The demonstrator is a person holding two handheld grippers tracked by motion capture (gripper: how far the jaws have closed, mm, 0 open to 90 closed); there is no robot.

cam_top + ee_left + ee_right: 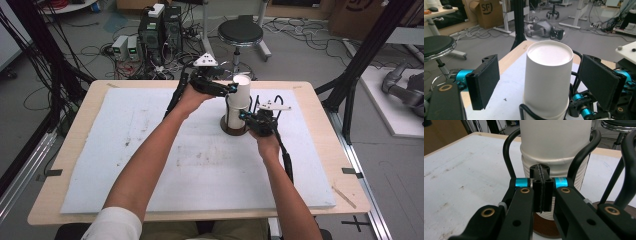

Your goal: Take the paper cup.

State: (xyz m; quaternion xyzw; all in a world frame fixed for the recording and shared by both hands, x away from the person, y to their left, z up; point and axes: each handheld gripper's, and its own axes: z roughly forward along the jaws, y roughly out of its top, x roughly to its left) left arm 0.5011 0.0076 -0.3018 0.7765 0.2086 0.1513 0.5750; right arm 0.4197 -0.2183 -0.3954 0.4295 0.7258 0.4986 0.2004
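A white paper cup sits upside down on top of a ribbed white cup stack. The stack stands in a black wire holder on a round brown base, right of the mat's middle at the back. My left gripper is open. Its two black pads stand apart on either side of the top cup, not touching it. My right gripper is shut with nothing between its jaws, and its tip is low against the stack, between the holder's wire loops.
A pale foam mat covers most of the wooden table. Behind the table are a black stool, computer boxes and loose cables on the floor. Black frame posts rise at both sides.
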